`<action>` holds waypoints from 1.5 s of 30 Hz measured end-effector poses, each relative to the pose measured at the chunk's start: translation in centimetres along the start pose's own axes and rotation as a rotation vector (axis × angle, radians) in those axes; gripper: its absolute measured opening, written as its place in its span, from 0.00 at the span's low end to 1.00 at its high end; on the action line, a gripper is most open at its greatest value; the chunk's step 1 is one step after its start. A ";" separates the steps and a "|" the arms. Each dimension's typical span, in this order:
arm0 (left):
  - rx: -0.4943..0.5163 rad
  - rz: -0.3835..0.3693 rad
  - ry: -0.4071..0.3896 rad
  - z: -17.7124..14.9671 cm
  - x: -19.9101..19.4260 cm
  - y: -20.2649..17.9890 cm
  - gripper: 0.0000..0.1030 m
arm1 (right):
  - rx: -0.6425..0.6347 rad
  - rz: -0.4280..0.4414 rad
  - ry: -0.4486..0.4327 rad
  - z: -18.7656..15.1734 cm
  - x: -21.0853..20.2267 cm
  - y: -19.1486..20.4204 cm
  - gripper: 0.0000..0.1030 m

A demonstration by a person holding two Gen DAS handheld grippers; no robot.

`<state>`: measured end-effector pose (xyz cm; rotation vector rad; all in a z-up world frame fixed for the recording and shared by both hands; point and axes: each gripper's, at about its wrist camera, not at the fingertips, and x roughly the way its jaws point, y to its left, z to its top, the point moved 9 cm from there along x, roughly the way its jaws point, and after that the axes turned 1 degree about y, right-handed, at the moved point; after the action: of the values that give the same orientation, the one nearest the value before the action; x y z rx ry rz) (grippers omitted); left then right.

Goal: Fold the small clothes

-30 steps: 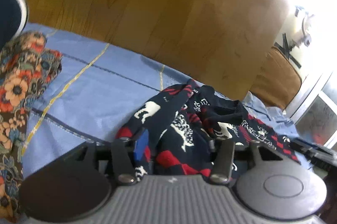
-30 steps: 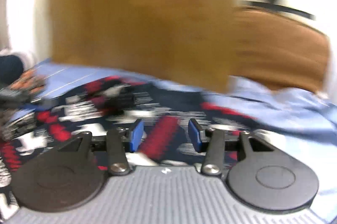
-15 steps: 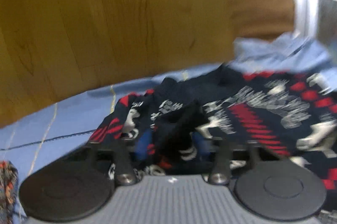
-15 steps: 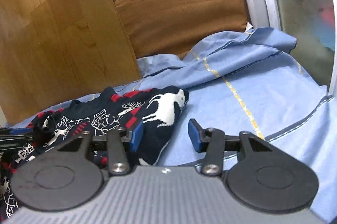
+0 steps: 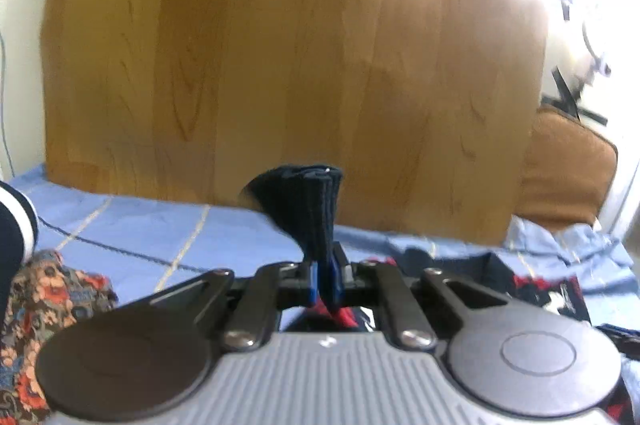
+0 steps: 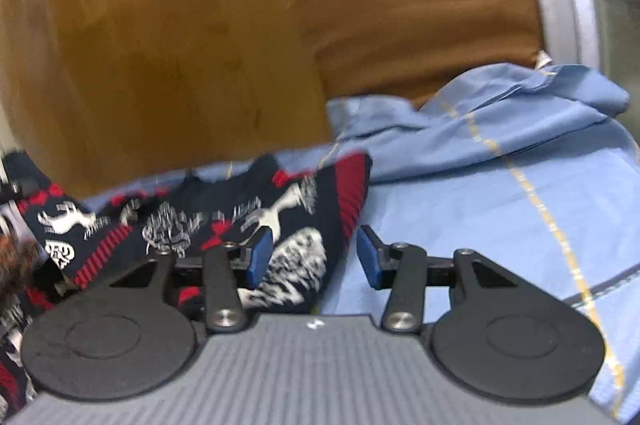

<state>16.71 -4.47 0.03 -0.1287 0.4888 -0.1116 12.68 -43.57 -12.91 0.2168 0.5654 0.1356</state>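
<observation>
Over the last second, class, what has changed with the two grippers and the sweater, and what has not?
The left gripper has just been closing and is now shut on a bunched navy edge of the sweater, lifting it off the blue sheet. The right gripper stayed open, now straddling the sweater's right edge. The floral cloth has not moved.

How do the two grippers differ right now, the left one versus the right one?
The left gripper is shut, its jaws just closed on a bunched navy edge of the patterned sweater; the right gripper stands open. The left lifts that edge upright in front of the wooden board; the right holds nothing, hovering over the sweater's far corner and the blue sheet. Both have blue pads.
</observation>
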 end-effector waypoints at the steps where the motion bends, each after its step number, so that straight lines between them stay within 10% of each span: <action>1: 0.000 -0.010 0.002 -0.1 -0.1 -0.2 0.06 | -0.030 -0.025 0.041 -0.4 0.7 0.2 0.47; 13: 0.289 -0.193 -0.096 1.8 -1.3 -12.8 0.09 | -0.051 -0.098 0.076 -0.4 1.5 -0.2 0.47; 16: 0.539 -0.344 0.043 -3.4 -0.6 -18.7 0.53 | 0.037 -0.087 0.055 -0.2 1.0 -1.5 0.47; 19: 0.637 -0.333 0.053 -6.3 -0.6 -19.4 0.54 | 0.142 -0.047 0.035 0.2 0.3 -2.9 0.48; 25: 0.243 -0.312 0.102 -2.2 0.3 -11.2 0.86 | 0.277 0.011 -0.044 1.1 -0.8 -4.2 0.48; 31: -0.071 -0.283 0.339 -3.2 5.8 -5.4 0.69 | 0.142 0.156 -0.048 2.1 -0.9 0.5 0.49; 37: -0.096 -0.302 0.412 -5.4 7.4 -6.0 0.70 | -0.233 0.075 0.160 -0.9 3.7 6.2 0.35; 39: -0.077 -0.299 0.407 -5.4 7.3 -6.3 0.74 | -0.295 0.096 0.142 -1.2 3.6 7.2 0.13; 45: -0.064 -0.298 0.411 -5.0 8.2 -7.6 0.81 | -0.155 -0.002 -0.004 2.5 2.1 2.2 0.13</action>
<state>20.94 -13.56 -7.00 -0.2430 0.8821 -0.4204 15.65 -41.40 -11.46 0.0663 0.5488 0.1767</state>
